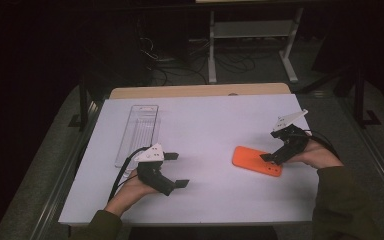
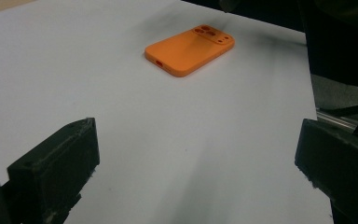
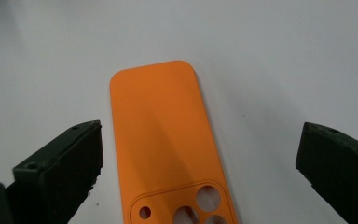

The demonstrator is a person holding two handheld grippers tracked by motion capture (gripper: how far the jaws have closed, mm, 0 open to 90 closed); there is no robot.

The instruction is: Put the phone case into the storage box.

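An orange phone case (image 1: 256,160) lies flat on the white table (image 1: 205,130), right of centre, back side up with its camera cut-outs toward the right hand. My right gripper (image 1: 271,156) hovers over the case's right end, open; in the right gripper view the case (image 3: 168,140) lies between and beyond the wide-apart jaws. My left gripper (image 1: 176,170) rests open at the front left, pointing right toward the case (image 2: 189,50), well short of it, with nothing between its jaws.
A clear plastic tray (image 1: 139,133) lies lengthwise at the table's left, just behind the left gripper. A wooden strip (image 1: 200,90) borders the far edge. Cables and a white stand (image 1: 252,35) sit on the dark floor beyond.
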